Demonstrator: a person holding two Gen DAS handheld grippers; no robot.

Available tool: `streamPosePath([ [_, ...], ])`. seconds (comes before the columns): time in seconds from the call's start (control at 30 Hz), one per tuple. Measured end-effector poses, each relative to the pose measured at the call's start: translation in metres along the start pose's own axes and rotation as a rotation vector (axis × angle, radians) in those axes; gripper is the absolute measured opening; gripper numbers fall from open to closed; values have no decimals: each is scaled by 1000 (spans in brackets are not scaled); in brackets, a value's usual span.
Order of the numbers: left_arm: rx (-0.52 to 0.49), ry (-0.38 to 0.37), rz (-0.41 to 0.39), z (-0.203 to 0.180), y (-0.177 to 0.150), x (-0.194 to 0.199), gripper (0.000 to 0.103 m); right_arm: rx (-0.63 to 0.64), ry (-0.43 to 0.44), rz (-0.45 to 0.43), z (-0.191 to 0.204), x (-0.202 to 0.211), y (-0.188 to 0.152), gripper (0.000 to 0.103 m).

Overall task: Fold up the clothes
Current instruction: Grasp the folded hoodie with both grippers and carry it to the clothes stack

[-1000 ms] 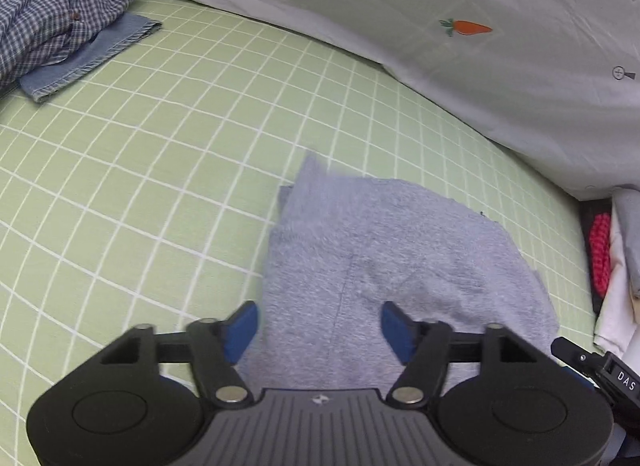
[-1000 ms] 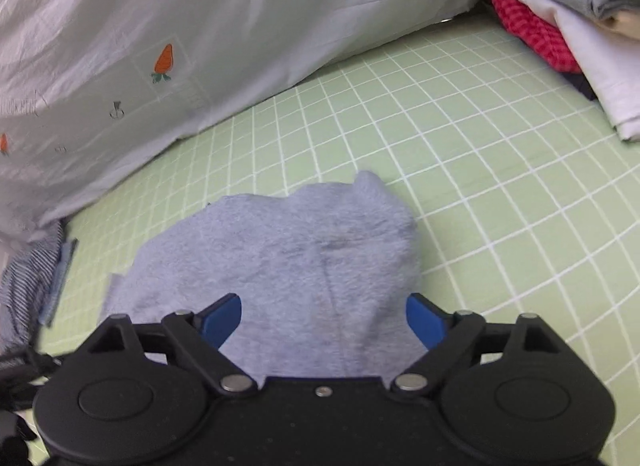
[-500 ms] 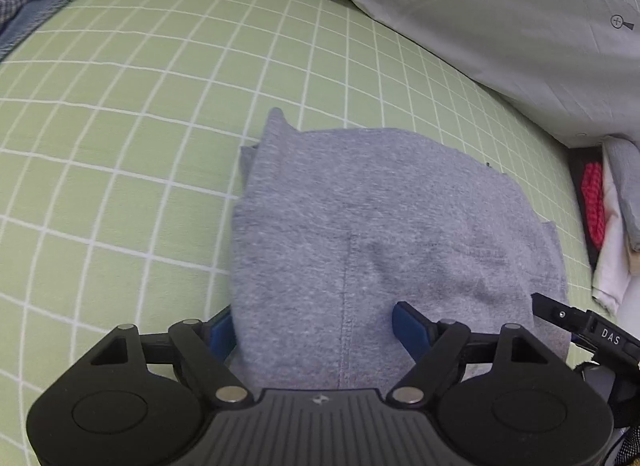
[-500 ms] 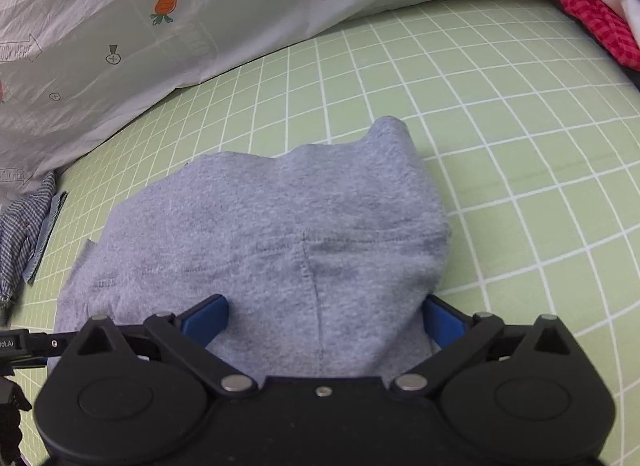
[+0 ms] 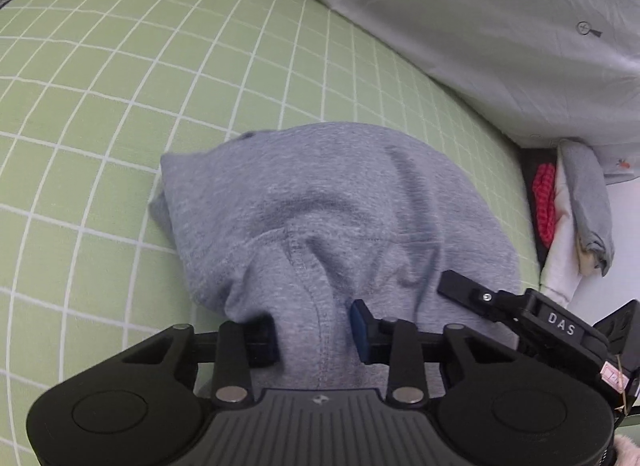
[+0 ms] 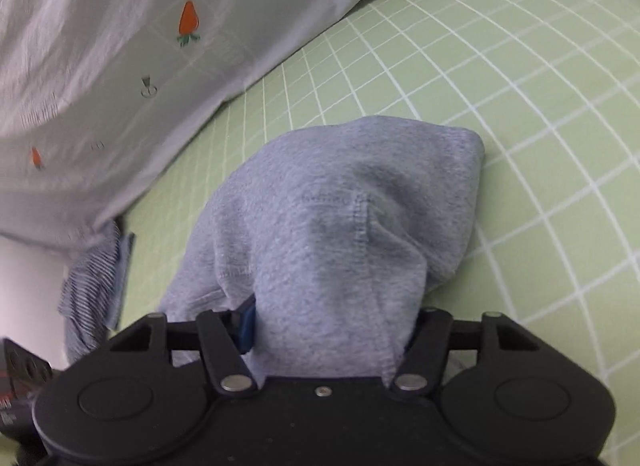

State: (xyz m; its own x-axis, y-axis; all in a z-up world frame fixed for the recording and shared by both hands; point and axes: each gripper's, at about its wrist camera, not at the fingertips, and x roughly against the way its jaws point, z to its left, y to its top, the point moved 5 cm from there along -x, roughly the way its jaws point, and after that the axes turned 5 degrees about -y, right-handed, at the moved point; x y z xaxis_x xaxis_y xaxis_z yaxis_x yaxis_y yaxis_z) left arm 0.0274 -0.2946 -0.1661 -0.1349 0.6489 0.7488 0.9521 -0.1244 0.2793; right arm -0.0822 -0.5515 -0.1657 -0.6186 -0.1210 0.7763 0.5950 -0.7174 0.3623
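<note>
This is a bedroom in a home: the whole lower and middle part of both views is a bed covered with a light green sheet (image 5: pixel 120 113) ruled in white squares. Across the top of each frame lies a pale quilt (image 6: pixel 100 65) printed with small carrots, and at the right edge of the left wrist view a stack of folded clothes (image 5: pixel 576 217) sits on the bed's edge.

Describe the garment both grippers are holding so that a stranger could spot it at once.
Start at the green checked sheet below the white carrot-print quilt. In the middle of it lies the grey sweatshirt-knit garment, bunched up. Unlike the clothes piled at the sheet's edges, it is pinched by the left gripper and the right gripper.
</note>
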Motion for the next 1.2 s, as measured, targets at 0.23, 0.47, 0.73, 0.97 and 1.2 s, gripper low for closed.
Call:
streamPosePath([
  [0.23,-64,-37,-73,-66,-32,21,31,-107,96,-33,-19,41,-10,58],
  [0.47,-126,-102,-175,-179,-60,12,31,-100,190,-142,-86,132,35,58],
  [0.73,-295,-266,-270,-367,-47,-37,31,-66,235,-397,-180,258,143,58],
  [0.97,-396,-371,-335,-507,-12,-93,31,34,168,-583,-239,339,260,58],
  [1.2,-430,-294,-359,-571,58,-175,36,212,-91,-698,-260,334,379,81],
])
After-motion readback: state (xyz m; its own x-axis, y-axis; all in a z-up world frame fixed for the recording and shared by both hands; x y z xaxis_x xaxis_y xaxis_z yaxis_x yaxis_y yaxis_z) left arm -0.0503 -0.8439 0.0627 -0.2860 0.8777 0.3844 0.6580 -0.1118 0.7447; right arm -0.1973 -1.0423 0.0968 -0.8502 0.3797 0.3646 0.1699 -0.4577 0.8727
